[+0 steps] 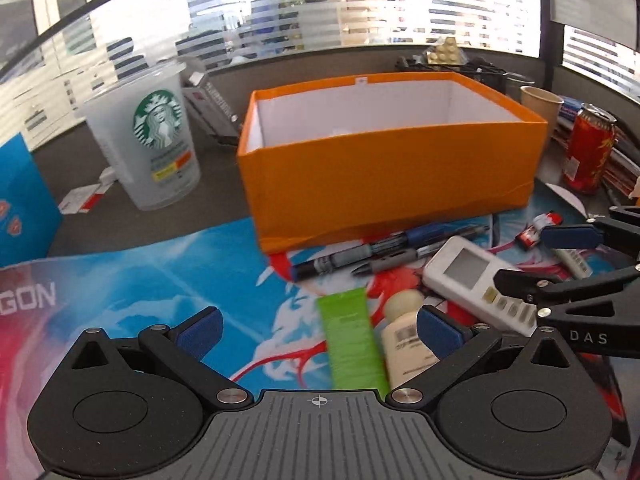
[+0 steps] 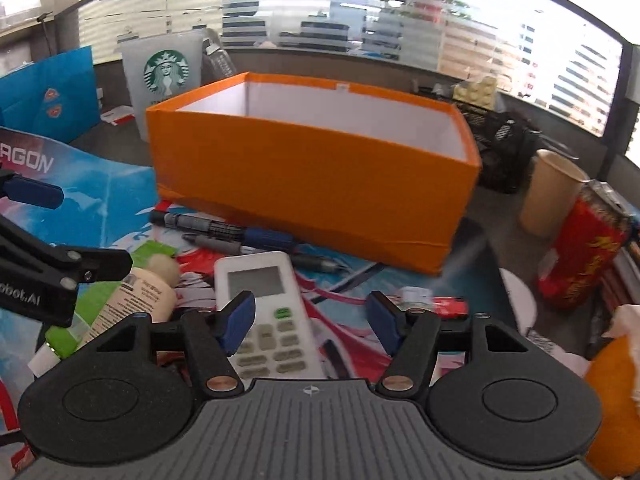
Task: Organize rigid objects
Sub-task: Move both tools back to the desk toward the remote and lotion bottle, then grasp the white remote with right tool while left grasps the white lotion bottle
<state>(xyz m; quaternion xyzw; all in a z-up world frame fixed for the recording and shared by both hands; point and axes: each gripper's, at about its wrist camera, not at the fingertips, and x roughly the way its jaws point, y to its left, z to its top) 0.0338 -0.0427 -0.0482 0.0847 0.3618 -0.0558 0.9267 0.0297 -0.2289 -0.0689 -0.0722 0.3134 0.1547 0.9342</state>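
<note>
An orange box [image 1: 392, 160] [image 2: 320, 184] with a white inside stands open-topped on a colourful mat. In front of it lie several pens [image 1: 380, 256] [image 2: 240, 234], a white remote [image 1: 468, 276] [image 2: 260, 280], a cream bottle [image 1: 404, 336] [image 2: 136, 300] and a green tube [image 1: 352, 344] [image 2: 64, 336]. My left gripper [image 1: 318, 334] [image 2: 72, 228] is open above the tube and bottle, touching neither. My right gripper [image 2: 311, 320] [image 1: 552, 258] is open over the remote's button end, and its pads do not press on the remote.
A Starbucks cup [image 1: 152, 136] and a blue bag [image 1: 20, 200] stand to the left. A paper cup [image 2: 552, 192], a red can [image 2: 580, 252] and a black mesh basket [image 2: 500, 140] crowd the right. A small red item [image 2: 444, 306] lies by the remote.
</note>
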